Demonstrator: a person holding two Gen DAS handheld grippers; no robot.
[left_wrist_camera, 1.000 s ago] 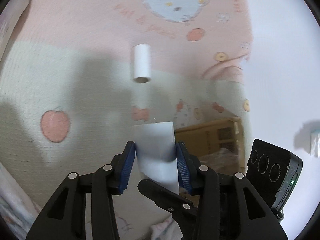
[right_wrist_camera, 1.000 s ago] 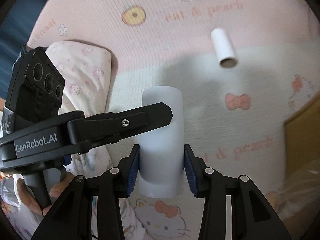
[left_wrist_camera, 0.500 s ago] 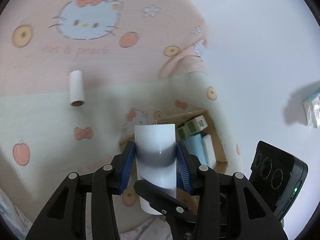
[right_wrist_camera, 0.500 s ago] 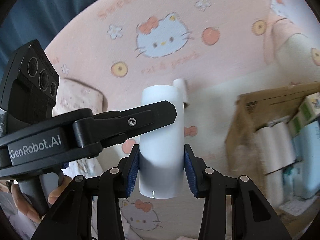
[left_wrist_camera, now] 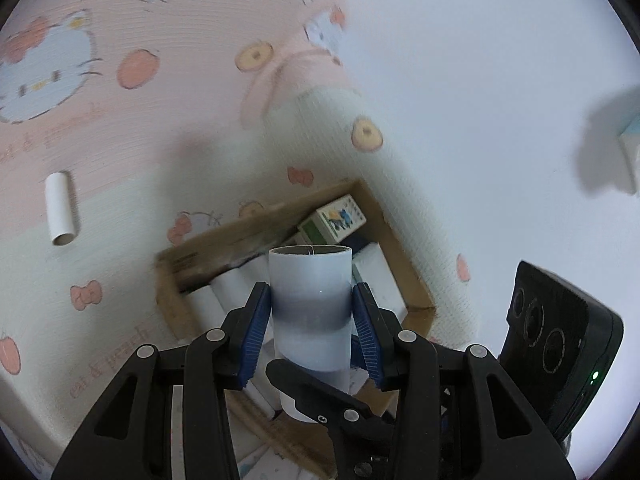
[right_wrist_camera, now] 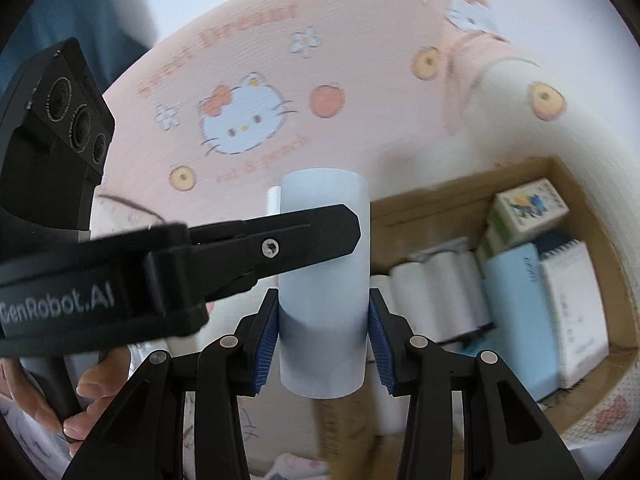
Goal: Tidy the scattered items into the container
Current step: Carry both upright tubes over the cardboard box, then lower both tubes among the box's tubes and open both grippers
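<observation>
A white cardboard tube (left_wrist_camera: pixel 310 280) stands between the blue pads of my left gripper (left_wrist_camera: pixel 310 312), which is shut on it. In the right wrist view my right gripper (right_wrist_camera: pixel 323 336) is shut on what looks like the same white tube (right_wrist_camera: pixel 324 360), and a black finger (right_wrist_camera: pixel 280 240) of the left gripper crosses in front of it. Both hover above an open cardboard box (left_wrist_camera: pixel 256 224) that holds white rolls (right_wrist_camera: pixel 440 288), small cartons (right_wrist_camera: pixel 528 208) and a light blue pack (right_wrist_camera: pixel 516 312). One small white roll (left_wrist_camera: pixel 60 208) lies loose on the bedspread to the left.
The box (right_wrist_camera: pixel 460 192) rests on a pink and cream cartoon-print bedspread (left_wrist_camera: pixel 120 140), near a white wall (left_wrist_camera: pixel 480 80) on the right. A hand (right_wrist_camera: pixel 92 392) grips the left gripper's handle at the lower left. A pale object (left_wrist_camera: pixel 630 148) hangs on the wall.
Both grippers have risen and swung right with the tube still held. The box has come from the edge into full view below them, and the loose roll has slid off to the left.
</observation>
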